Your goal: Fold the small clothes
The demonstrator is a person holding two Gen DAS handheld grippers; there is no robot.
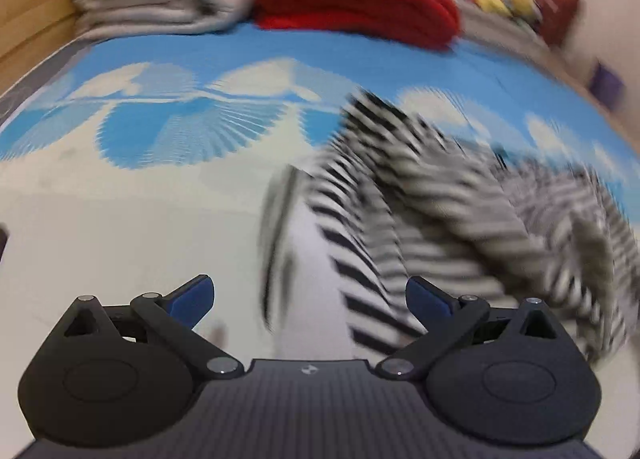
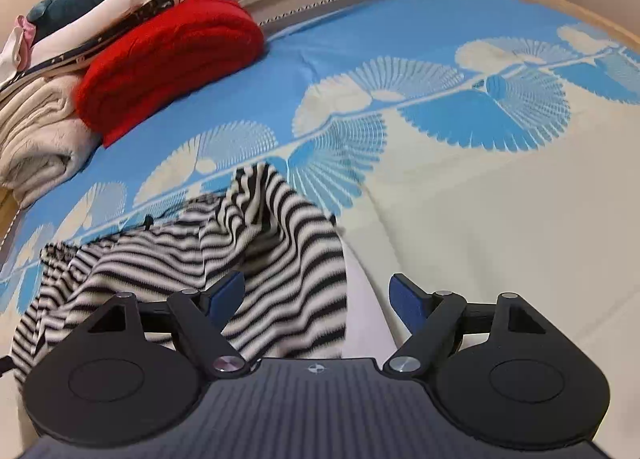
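Below both open fingers [image 2: 408,301] lies striped garment [image 2: 256,243].

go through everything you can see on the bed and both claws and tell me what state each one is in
Striped garment: crumpled, unfolded, lying on the bedspread.
Left claw: open, holding nothing.
Right claw: open, holding nothing, garment edge under it.
Red knit: folded.
Beige blanket: folded, beside the red knit.
Bedspread: spread flat.
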